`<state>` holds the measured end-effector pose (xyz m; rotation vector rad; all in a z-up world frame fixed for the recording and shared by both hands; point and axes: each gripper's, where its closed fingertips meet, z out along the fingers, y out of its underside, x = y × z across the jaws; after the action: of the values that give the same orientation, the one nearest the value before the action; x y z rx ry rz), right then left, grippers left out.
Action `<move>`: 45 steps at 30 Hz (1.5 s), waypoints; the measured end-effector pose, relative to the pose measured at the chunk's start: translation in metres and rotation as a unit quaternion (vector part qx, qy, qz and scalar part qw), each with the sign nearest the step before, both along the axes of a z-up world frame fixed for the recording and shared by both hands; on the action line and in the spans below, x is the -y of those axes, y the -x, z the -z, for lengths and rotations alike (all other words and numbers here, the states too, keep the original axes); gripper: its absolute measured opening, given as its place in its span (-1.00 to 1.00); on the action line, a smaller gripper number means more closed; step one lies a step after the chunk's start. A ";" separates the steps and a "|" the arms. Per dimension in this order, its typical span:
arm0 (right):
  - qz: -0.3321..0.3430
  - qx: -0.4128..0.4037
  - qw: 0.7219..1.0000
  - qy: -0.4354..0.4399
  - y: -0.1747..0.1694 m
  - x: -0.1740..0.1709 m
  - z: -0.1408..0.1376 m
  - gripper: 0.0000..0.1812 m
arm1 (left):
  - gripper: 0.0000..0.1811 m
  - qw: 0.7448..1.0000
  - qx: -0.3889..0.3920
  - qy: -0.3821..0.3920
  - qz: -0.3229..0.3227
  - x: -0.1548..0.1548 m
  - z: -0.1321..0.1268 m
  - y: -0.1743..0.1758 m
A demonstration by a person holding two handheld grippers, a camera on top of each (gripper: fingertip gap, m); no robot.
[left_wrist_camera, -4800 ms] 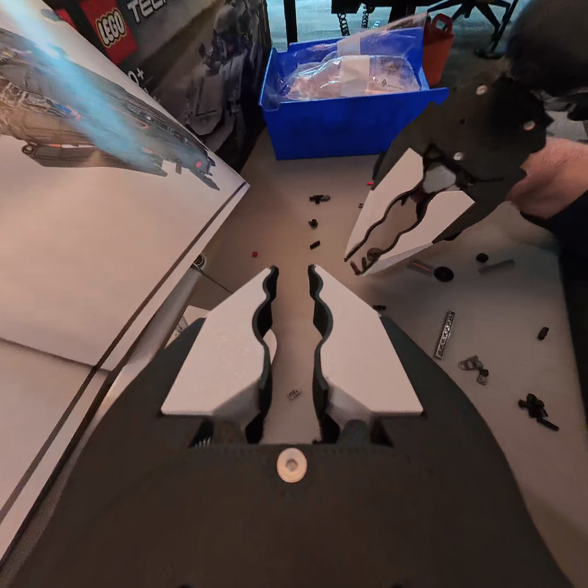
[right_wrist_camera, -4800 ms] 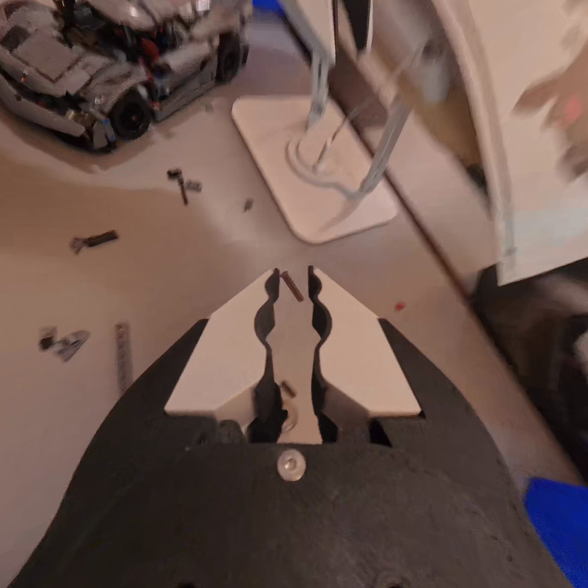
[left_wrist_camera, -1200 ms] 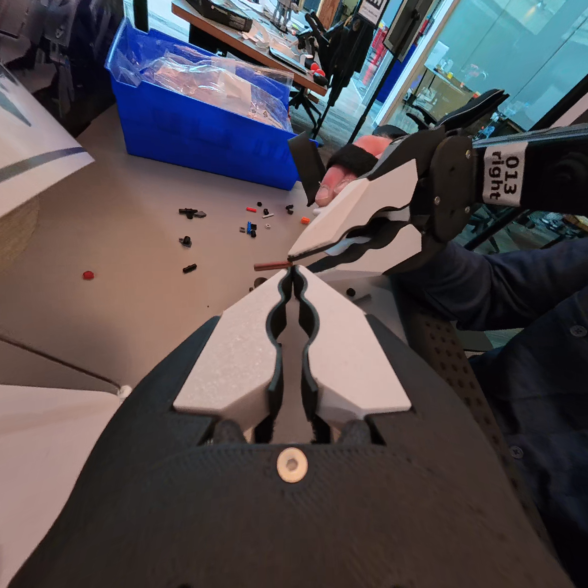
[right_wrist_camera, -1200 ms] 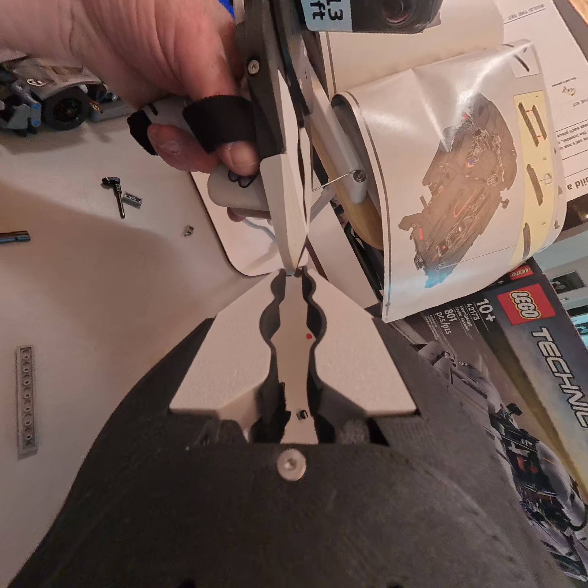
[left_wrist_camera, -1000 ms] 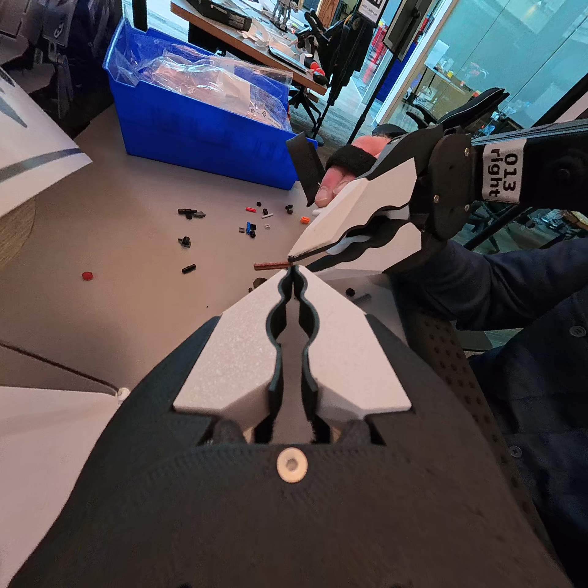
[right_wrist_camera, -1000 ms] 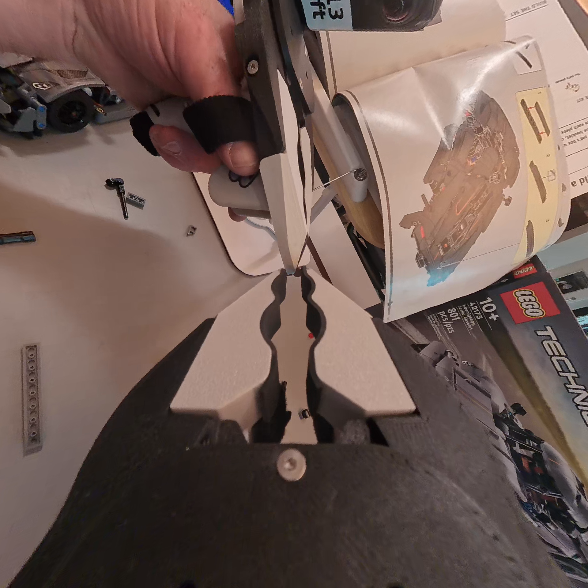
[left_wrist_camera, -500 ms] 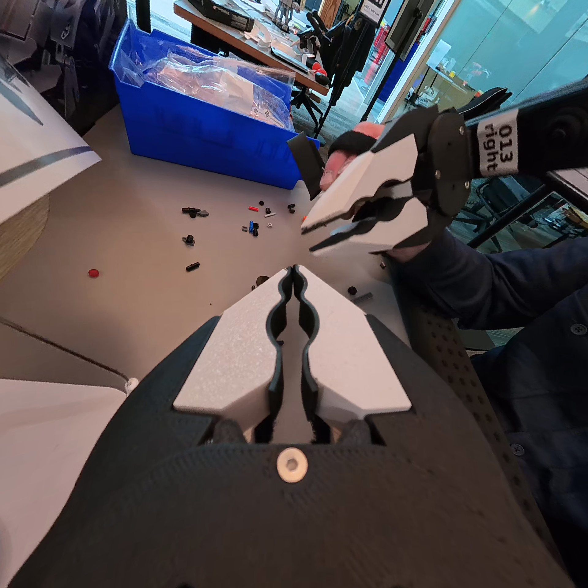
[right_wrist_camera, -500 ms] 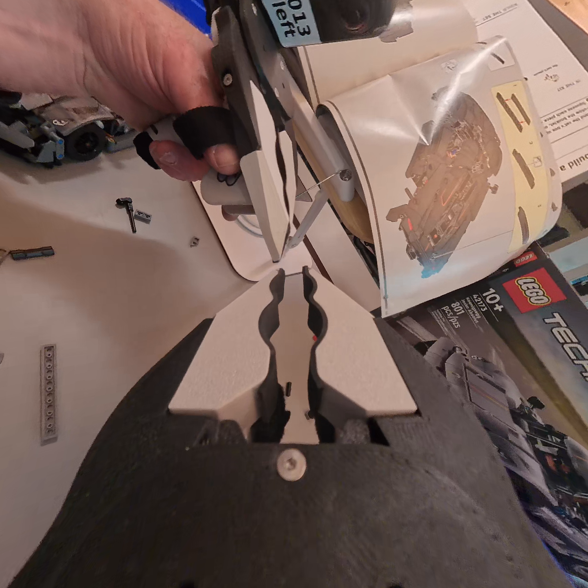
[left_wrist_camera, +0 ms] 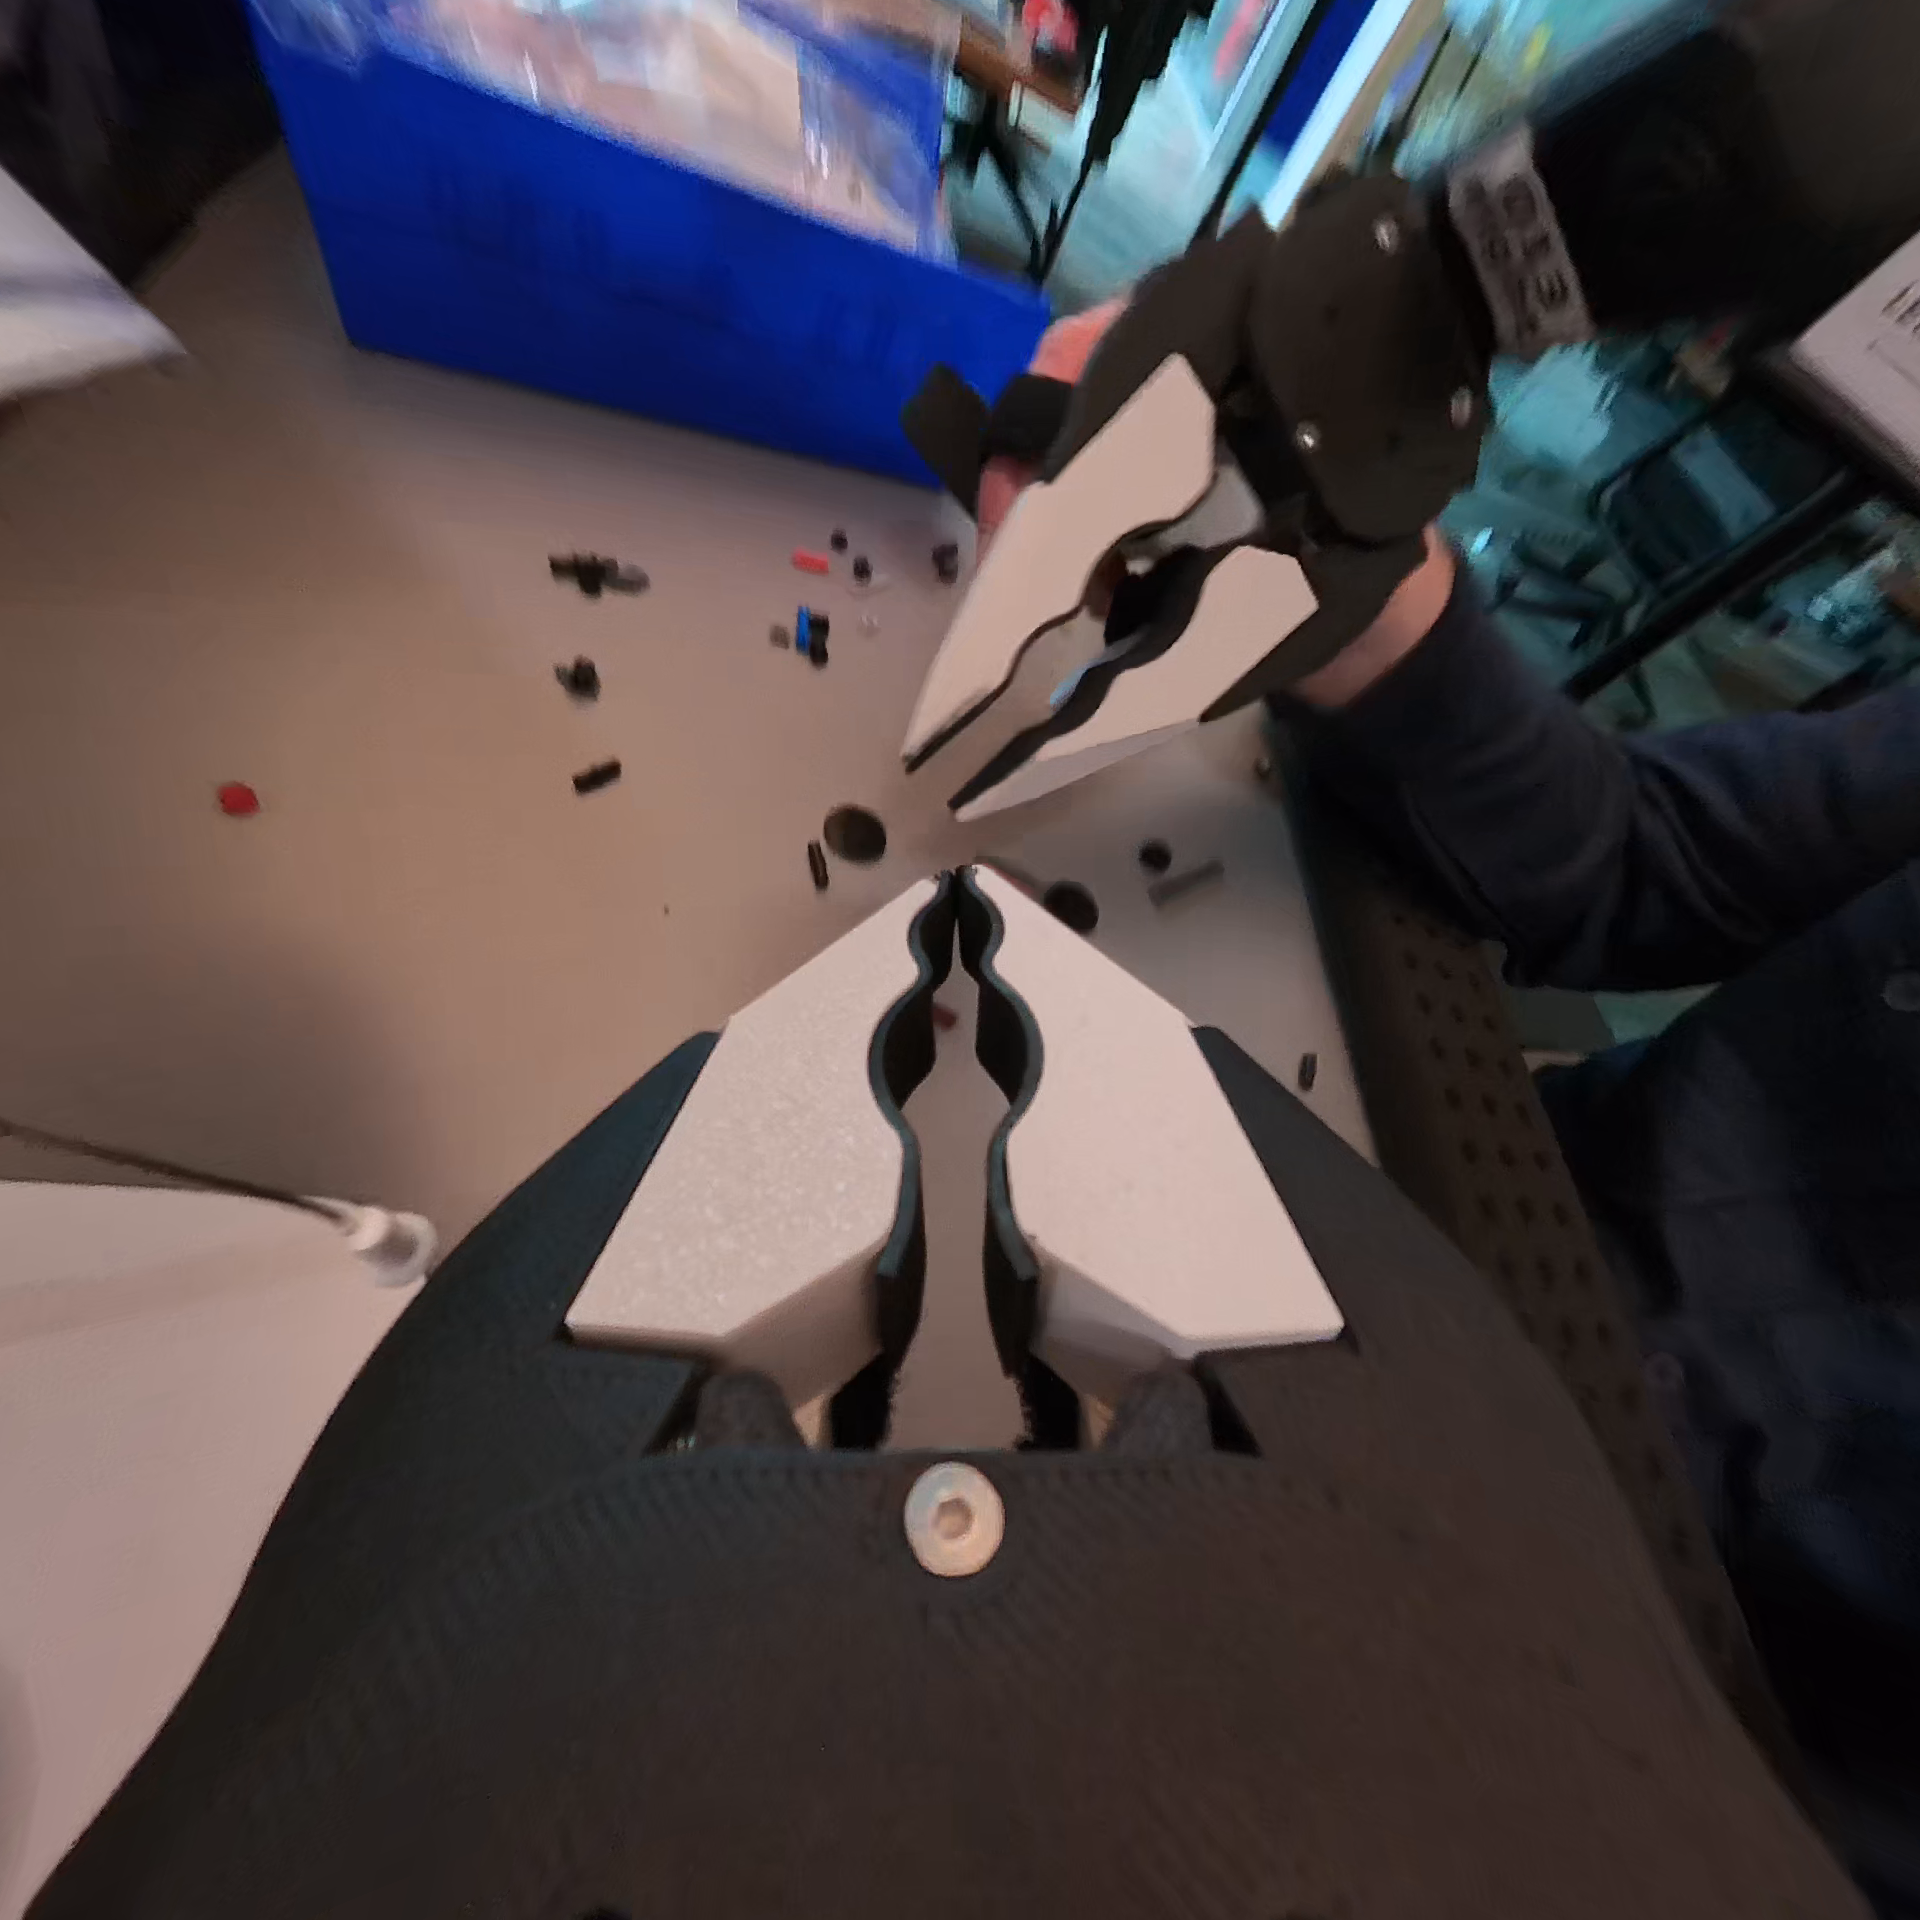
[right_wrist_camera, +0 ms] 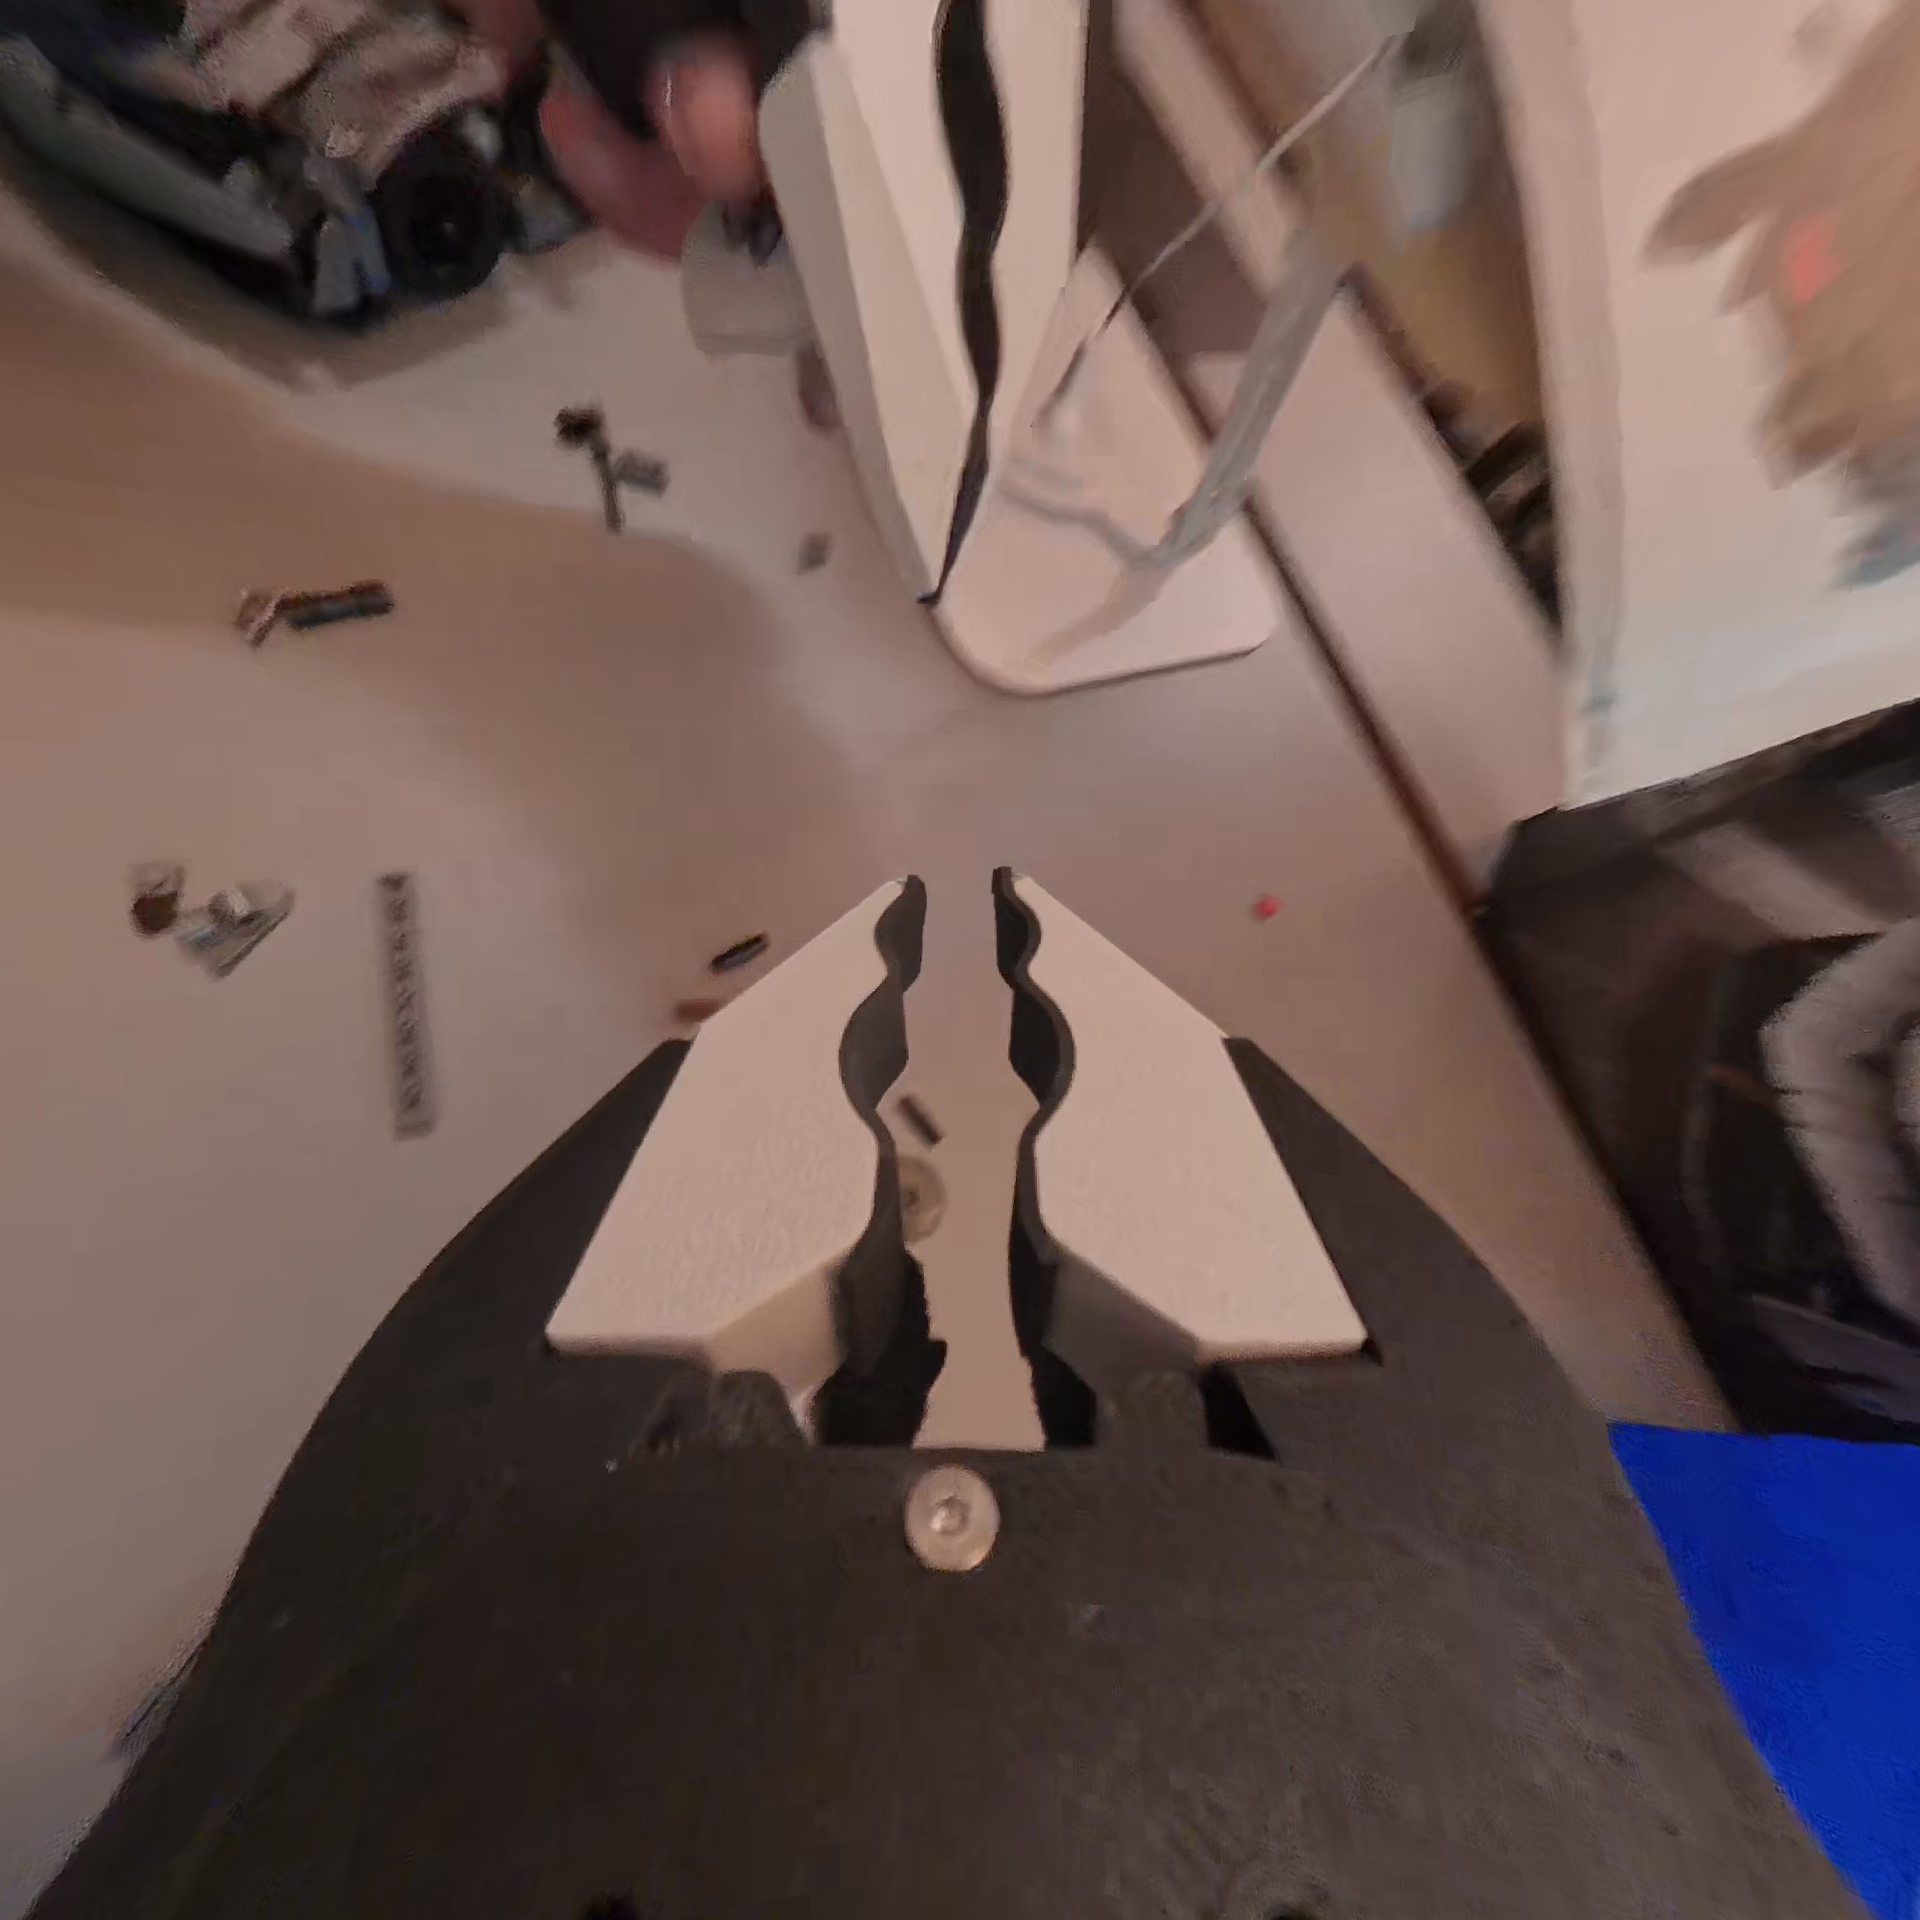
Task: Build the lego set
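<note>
left gripper (left_wrist_camera: 957, 883) is showing its tips pressed together above the table (left_wrist_camera: 364, 935); whether the thin axle is pinched there cannot be told. right gripper (right_wrist_camera: 951, 881) is hanging with a narrow gap between its tips, gripping nothing. just beyond the left tips, a black round piece (left_wrist_camera: 854, 831) is lying on the table, with small loose pieces (left_wrist_camera: 805, 629) scattered farther out. a grey studded beam (right_wrist_camera: 407, 1006) is lying left of the right gripper. the part-built lego car (right_wrist_camera: 312, 187), blurred, is sitting at the far left.
</note>
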<state>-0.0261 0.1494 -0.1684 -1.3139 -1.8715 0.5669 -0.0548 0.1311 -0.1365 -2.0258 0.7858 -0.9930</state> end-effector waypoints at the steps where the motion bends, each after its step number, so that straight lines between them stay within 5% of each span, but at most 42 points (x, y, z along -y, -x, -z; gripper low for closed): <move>1: -0.003 0.027 1.000 0.011 -0.003 0.001 0.012 -0.85 | -1.00 1.000 -0.005 0.008 0.007 0.002 0.004 -0.002; 10: -0.069 0.139 0.986 0.058 -0.009 0.032 0.062 -0.85 | -0.93 0.993 -0.074 0.084 0.039 0.012 0.054 -0.012; 18: -0.082 0.194 0.975 0.067 -0.015 0.038 0.088 -0.84 | -0.91 0.989 -0.100 0.103 0.033 0.011 0.071 -0.009; 33: -0.079 0.188 0.976 0.079 -0.011 0.037 0.087 -0.77 | -0.80 0.981 -0.144 0.125 0.027 0.012 0.092 -0.005; 45: -0.090 0.255 0.951 0.147 -0.062 0.047 0.088 -0.80 | -0.72 0.978 -0.161 0.132 0.028 0.013 0.099 -0.006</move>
<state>0.0359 0.1021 -0.2567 -1.6060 -2.4199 0.6655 -0.0490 0.1183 -0.2350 -2.4467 0.9220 -0.8450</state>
